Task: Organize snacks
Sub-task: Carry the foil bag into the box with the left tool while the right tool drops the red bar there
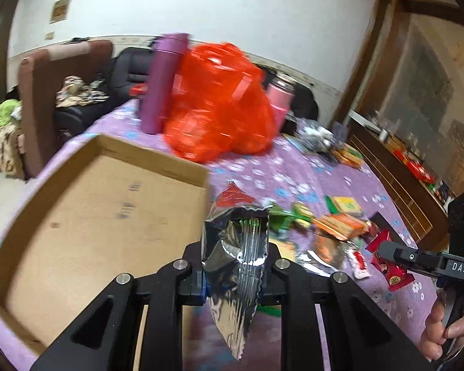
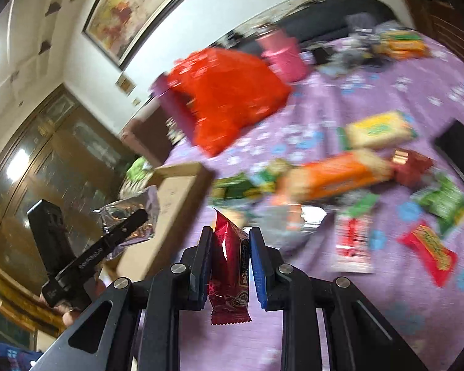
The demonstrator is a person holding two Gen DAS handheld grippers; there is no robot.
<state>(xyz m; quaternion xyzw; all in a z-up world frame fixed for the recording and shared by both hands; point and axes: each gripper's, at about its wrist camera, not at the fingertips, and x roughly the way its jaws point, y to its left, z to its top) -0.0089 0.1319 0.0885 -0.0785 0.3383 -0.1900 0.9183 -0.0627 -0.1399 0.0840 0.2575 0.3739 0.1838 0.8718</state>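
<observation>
Nearest in the left wrist view, the left claw (image 1: 235,273) is clenched on a crumpled silver foil packet (image 1: 236,262), whose long axis runs up and down between the pads with its serrated tail hanging below them. In the right wrist view, the right claw (image 2: 230,264) grips a small dark red candy wrapper (image 2: 229,266), also held upright, crimped ends above and below the blue pads. The relation the next move seems to turn on is the open cardboard box (image 1: 108,216): it lies just ahead and to the left of the left claw, its near right corner close to the foil packet, so the left hand is clearly the nearer one; the right claw would have to cross leftward past the loose snacks to reach it. The box's walls are low and its floor looks bare, leaving free room for a drop, though the right wall must be cleared. Farther out on the purple flowered table (image 1: 294,167) lie scattered packets, among them an orange wafer pack (image 2: 334,176), then a red plastic bag (image 1: 219,102) beside a purple flask (image 1: 164,83), well beyond the box.
</observation>
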